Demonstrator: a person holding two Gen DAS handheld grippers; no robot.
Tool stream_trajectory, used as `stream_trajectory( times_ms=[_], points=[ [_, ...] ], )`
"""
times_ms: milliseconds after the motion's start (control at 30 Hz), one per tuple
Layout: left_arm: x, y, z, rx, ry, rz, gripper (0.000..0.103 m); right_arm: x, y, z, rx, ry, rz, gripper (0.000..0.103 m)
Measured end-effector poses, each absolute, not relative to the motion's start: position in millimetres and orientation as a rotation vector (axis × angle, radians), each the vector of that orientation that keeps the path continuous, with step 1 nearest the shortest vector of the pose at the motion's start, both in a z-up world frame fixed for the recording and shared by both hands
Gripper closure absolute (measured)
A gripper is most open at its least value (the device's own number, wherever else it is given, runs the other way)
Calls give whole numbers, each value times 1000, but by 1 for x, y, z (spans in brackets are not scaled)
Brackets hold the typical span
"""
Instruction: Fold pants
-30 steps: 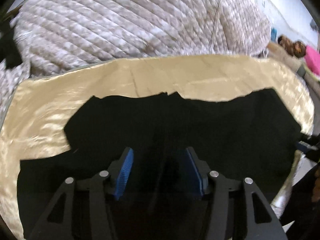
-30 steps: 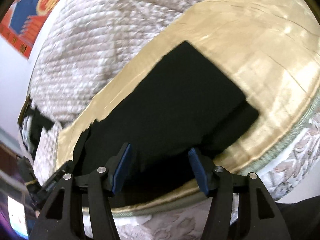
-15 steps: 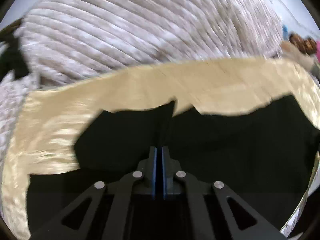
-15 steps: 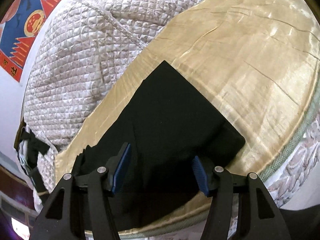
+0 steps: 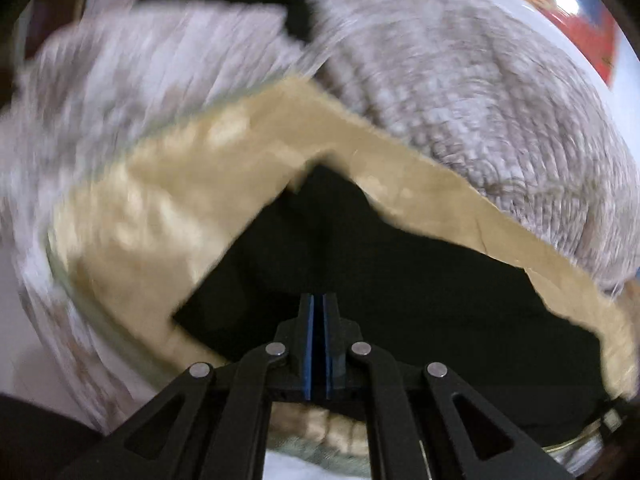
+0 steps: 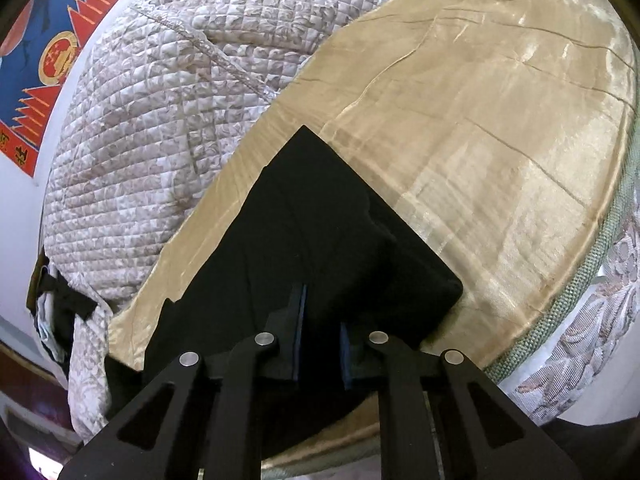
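Black pants (image 6: 320, 220) lie folded on a gold satin sheet (image 6: 480, 140), one corner pointing away from me. The jaws of my right gripper (image 6: 322, 314) are closing at the near edge of the pants, and black cloth fills the gap between the blue pads. In the blurred left wrist view, the pants (image 5: 400, 280) spread dark over the same sheet (image 5: 160, 200) and rise to a peak ahead. My left gripper (image 5: 319, 308) is shut, its pads together on a pinch of the black cloth.
A quilted grey-white cover (image 6: 180, 100) is heaped behind the sheet, also seen as the quilt (image 5: 460, 80). The bed's green-trimmed edge (image 6: 580, 300) runs at the right. A red and blue poster (image 6: 44, 52) hangs on the wall. Dark clothing (image 6: 64, 304) lies at the far left.
The left gripper closed on the pants, then swung sideways and rolled, dragging the cloth. The right gripper's jaws went from wide apart to nearly together over the pants' edge.
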State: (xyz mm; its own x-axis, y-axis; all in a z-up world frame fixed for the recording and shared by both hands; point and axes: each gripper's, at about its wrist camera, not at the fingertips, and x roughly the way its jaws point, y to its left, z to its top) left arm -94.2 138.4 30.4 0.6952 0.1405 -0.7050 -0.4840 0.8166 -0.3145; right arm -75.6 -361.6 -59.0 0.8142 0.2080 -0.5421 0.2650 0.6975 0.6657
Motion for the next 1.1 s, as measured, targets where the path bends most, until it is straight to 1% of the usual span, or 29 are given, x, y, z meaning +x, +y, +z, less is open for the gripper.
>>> stream_trajectory(
  times_ms=[67, 133, 200, 233, 300, 367, 533, 633, 667, 700, 733, 767, 900, 1000, 1033, 1100],
  points=[
    [-96, 151, 21, -594, 732, 349, 97, -76, -362, -60, 810, 636, -33, 89],
    [-99, 159, 15, -665, 736, 331, 93, -78, -363, -61, 819, 636, -29, 89],
    [-101, 161, 12, -716, 727, 302, 81, -78, -364, -63, 833, 640, -26, 89],
    [-105, 159, 11, -728, 720, 285, 76, -79, -363, -63, 839, 640, -26, 89],
    [-107, 154, 11, -744, 705, 252, 60, -80, -362, -63, 842, 638, -25, 87],
    [-106, 150, 10, -732, 704, 244, 57, -82, -360, -62, 835, 639, -22, 85],
    [-90, 157, 9, -693, 694, 303, 57, -81, -356, -62, 818, 649, -25, 85],
    [-80, 165, 6, -700, 681, 344, 58, -79, -357, -64, 827, 648, -26, 85],
    [-79, 167, 5, -700, 675, 355, 62, -79, -357, -64, 830, 646, -25, 85],
    [-77, 166, 6, -683, 675, 369, 72, -78, -357, -64, 832, 645, -24, 85],
    [-76, 166, 6, -662, 680, 384, 77, -77, -358, -65, 836, 644, -23, 85],
    [-75, 167, 5, -659, 685, 394, 85, -77, -358, -65, 838, 644, -22, 85],
    [-78, 170, 7, -680, 684, 389, 98, -72, -361, -66, 850, 628, -23, 85],
    [-86, 171, 13, -663, 670, 428, 98, -71, -363, -64, 850, 621, -20, 85],
    [-88, 173, 14, -672, 670, 423, 98, -71, -363, -63, 843, 619, -24, 89],
    [-89, 172, 15, -657, 673, 420, 99, -71, -365, -62, 845, 615, -17, 91]
  ],
)
